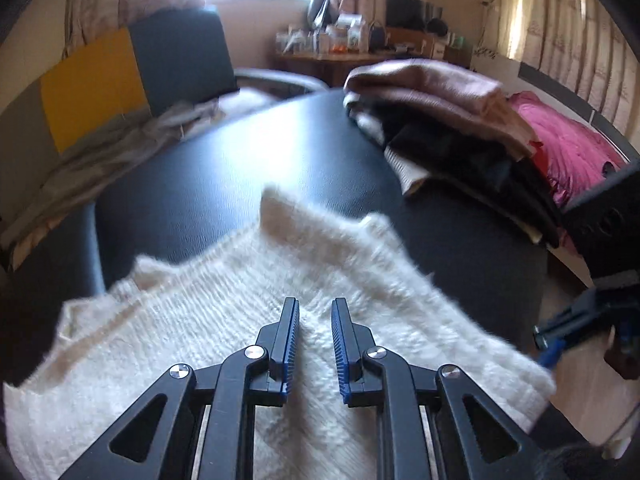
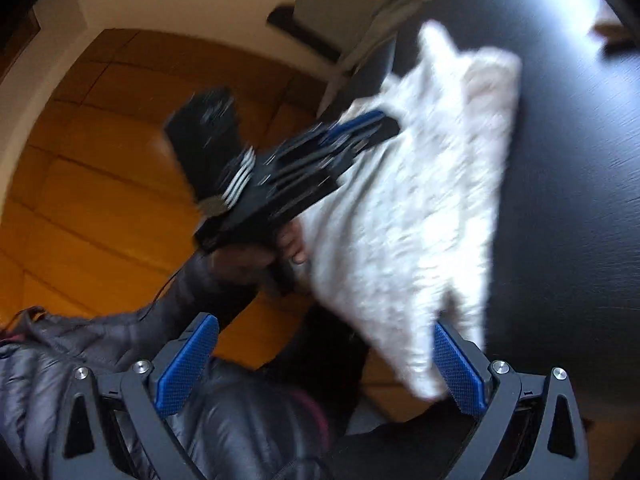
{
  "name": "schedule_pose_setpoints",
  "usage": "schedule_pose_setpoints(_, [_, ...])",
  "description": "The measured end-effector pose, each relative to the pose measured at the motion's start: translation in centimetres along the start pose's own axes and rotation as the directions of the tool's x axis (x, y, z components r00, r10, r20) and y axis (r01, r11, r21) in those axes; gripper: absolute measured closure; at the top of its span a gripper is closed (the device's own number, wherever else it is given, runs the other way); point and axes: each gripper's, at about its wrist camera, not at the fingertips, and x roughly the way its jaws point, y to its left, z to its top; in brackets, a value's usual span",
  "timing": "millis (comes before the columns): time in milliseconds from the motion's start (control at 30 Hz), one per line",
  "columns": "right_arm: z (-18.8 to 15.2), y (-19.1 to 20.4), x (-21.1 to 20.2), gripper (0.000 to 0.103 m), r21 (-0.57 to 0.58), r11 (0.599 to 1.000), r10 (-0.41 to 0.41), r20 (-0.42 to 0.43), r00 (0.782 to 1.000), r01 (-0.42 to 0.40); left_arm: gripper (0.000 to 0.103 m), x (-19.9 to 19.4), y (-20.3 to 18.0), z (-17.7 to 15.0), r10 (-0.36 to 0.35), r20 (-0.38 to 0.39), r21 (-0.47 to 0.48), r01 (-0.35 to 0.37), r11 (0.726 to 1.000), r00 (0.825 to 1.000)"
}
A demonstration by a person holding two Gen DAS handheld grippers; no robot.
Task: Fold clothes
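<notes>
White sweater (image 1: 248, 320) flat on near part of black bench (image 1: 256, 168). Left tool (image 1: 315, 312) just above sweater middle, jaws a little apart, holding nothing. Right tool (image 2: 326, 342) wide open, empty, at sweater's near corner. Left tool closer.

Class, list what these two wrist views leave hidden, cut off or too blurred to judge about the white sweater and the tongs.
1. Left wrist view: the white sweater's near part is covered by the left tongs.
2. Right wrist view: motion blur smears the left tongs; whether they pinch fabric is unclear.
3. Left wrist view: the right tongs are cut off at the edge.
</notes>
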Motion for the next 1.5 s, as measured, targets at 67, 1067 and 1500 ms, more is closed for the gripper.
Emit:
schedule_pose_setpoints(67, [0.2,-0.3,1.8,0.000,0.004,1.000,0.011,-0.096,0.995,-0.011,0.085,1.0,0.7,0.0,-0.017,-0.009,-0.043,0.017,0.999,1.000])
schedule_pose_setpoints(1067, [8.5,5.8,-2.1,0.000,-0.025,0.763,-0.608,0.312,0.730,0.646,0.082,-6.0,7.3,-4.7,0.107,0.096,-0.270,-0.078,0.960,0.990])
schedule_pose_setpoints(1500, [8.0,5.0,5.9,0.000,-0.284,0.760,-0.584,0.098,0.806,0.585,0.063,-2.2,14.8,0.8,-0.175,-0.054,-0.111,0.168,0.979,0.983])
